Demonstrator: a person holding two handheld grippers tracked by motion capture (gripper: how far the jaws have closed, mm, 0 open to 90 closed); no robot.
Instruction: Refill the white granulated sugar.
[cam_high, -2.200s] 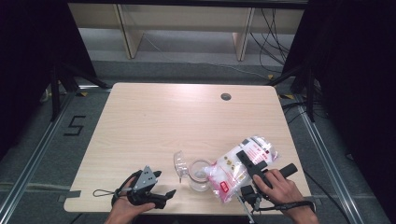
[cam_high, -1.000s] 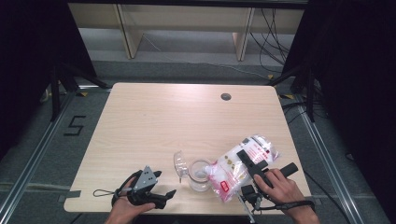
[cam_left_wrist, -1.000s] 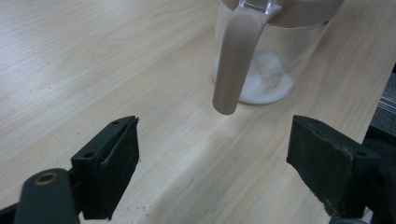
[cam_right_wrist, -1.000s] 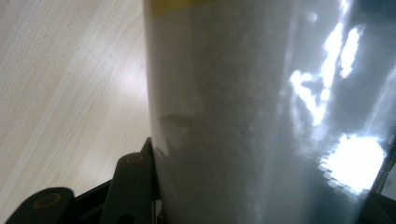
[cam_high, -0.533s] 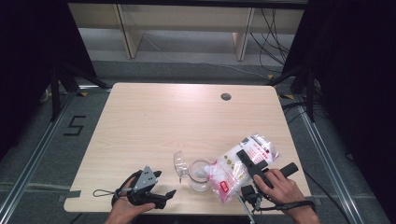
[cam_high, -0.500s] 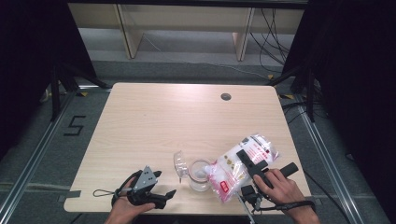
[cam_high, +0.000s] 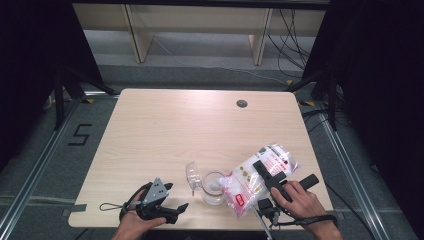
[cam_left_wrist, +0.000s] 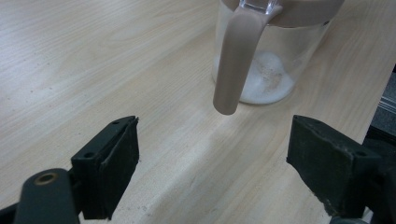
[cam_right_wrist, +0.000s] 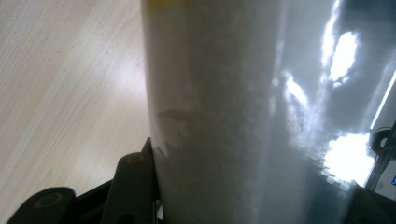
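On the pale wooden table (cam_high: 165, 135), which has rounded corners and a small dark grommet hole (cam_high: 242, 103) near its far edge, we see our work gathered at the near side. Beyond the table lie a grey floor, the legs of a light wooden shelf (cam_high: 135, 30), loose cables (cam_high: 292, 30) and black curtains at both sides; a "5" is marked on the floor (cam_high: 80, 135) to the left. A clear jar (cam_high: 214, 187) with a little white powder at its bottom stands near the front edge, its flip lid hanging open. We hold the right gripper (cam_high: 267, 175) clamped on a plastic bag (cam_high: 255, 175) of white powder, tilted with its lower end over the jar's mouth. In the right gripper view the bag hides almost everything, so we cannot make out its opening. The left gripper (cam_left_wrist: 212, 172) rests near the front edge, jaws spread wide and holding nothing, just short of the jar. Our forearms are cut off by the frame.
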